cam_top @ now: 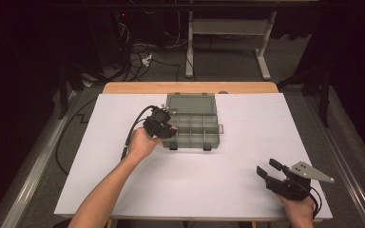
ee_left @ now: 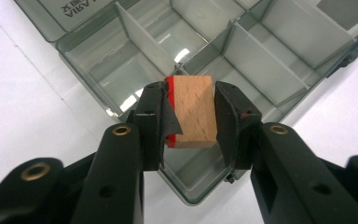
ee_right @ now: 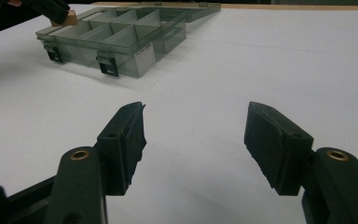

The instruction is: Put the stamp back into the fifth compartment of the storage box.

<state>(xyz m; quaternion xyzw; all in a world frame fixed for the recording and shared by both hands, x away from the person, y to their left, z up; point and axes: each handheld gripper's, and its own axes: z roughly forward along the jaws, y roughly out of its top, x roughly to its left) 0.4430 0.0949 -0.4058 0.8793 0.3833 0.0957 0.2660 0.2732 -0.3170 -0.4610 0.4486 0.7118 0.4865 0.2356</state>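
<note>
Left tool (ee_left: 189, 114) grips a wooden block (ee_left: 193, 112) between its pads, one pad on each side face; the block is plain beech with a red stripe along the edge against one pad. It hangs over the box (ee_left: 242, 51), a smoky clear plastic organiser with dividers, above a compartment at the corner nearest this tool; whether the block touches the box floor I cannot tell. In the high view the left tool (cam_top: 167, 129) sits at the box's (cam_top: 196, 127) front left corner, the hand (cam_top: 143, 142) behind it and a black cable trailing off toward the left. The box lies open near the far middle of the white bench (cam_top: 228, 190), lid folded back flat, two dark latches on its near wall. Right tool (cam_top: 269, 168) stands wide with nothing between its jaws, low over the bench at the near right corner, well apart from the box, held by the right hand (cam_top: 299, 209). From the right gripper view the right tool (ee_right: 193, 140) points across bare bench toward the box (ee_right: 121, 39), and the block (ee_right: 69, 19) shows as a small tan piece at the box's far left end under the left tool (ee_right: 51, 9).
</note>
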